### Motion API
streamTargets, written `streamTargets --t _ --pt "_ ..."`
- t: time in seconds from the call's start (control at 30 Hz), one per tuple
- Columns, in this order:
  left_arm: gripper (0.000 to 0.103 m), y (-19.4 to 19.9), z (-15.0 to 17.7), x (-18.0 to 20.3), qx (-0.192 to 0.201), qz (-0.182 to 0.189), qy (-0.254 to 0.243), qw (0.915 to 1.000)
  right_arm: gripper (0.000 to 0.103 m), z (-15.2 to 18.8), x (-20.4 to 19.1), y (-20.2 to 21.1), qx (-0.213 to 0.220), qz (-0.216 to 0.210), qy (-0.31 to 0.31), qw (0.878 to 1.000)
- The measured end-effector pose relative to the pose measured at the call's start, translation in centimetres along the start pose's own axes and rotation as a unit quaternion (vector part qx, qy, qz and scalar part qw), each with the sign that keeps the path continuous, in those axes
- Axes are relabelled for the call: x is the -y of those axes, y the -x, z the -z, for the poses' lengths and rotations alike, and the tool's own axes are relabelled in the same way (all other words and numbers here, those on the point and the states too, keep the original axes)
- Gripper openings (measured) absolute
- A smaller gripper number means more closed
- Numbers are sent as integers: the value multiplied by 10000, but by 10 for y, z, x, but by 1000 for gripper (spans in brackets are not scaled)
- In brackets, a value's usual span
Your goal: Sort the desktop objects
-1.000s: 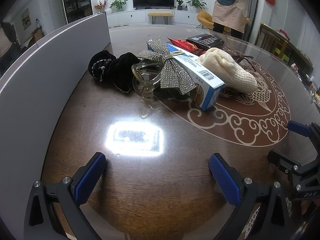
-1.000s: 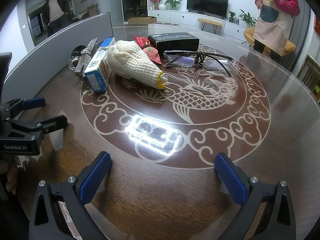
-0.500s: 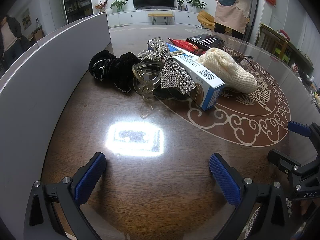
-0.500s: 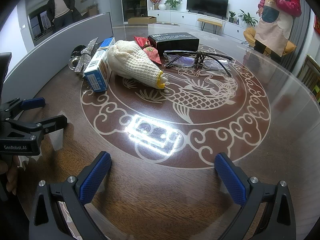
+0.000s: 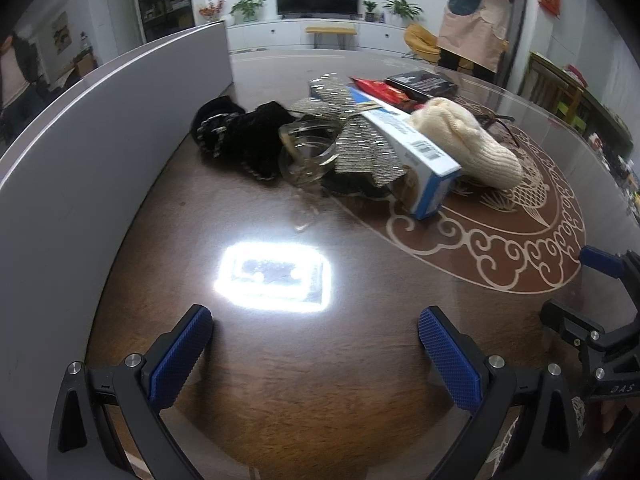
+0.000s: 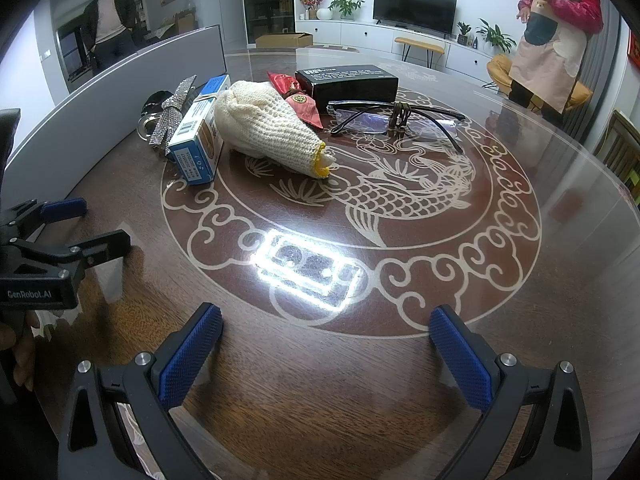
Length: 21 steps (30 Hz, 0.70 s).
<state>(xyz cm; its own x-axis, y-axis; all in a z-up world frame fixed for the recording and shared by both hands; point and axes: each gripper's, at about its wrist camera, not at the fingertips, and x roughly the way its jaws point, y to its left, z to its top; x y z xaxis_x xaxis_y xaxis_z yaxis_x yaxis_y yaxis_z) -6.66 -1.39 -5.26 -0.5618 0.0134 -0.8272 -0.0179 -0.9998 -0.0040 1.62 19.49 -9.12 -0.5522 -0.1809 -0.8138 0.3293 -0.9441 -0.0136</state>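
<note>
A pile of small things lies on the round wooden table (image 5: 320,380): a black velvet scrunchie (image 5: 236,140), a clear hair claw (image 5: 308,152), a rhinestone bow (image 5: 360,148), a blue and white box (image 5: 416,156), a cream knitted glove (image 5: 468,148). In the right wrist view the glove (image 6: 272,132), box (image 6: 200,136), red packet (image 6: 300,100), black box (image 6: 348,80) and glasses (image 6: 396,120) lie ahead. My left gripper (image 5: 314,344) stands open near the table's front, well short of the pile. My right gripper (image 6: 324,340) is open too, with nothing between its fingers.
A grey partition (image 5: 100,128) curves along the table's left side. A person in an apron (image 6: 552,36) stands beyond the far right edge, another person (image 6: 108,20) behind the partition. Chairs (image 5: 560,92) stand at the right. Lamp glare (image 6: 308,268) marks the tabletop.
The left wrist view has shifted slightly and blurred, so the left gripper is moving a little. The right gripper and all objects have stayed put.
</note>
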Motion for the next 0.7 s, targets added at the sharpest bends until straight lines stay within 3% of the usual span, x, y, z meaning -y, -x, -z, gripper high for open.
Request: streamTargets --t 0.47,0.57,0.7 --pt "103 -1 -1 -3 14 -63 103 9999 103 -1 4 4 109 -99 -114 9998" --pt "103 -3 -3 -3 16 -96 123 9999 103 -25 9 17 633 -428 -108 9970" --pt "103 -3 -4 -3 19 -96 124 9999 103 -85 -6 -3 391 -571 567 9960"
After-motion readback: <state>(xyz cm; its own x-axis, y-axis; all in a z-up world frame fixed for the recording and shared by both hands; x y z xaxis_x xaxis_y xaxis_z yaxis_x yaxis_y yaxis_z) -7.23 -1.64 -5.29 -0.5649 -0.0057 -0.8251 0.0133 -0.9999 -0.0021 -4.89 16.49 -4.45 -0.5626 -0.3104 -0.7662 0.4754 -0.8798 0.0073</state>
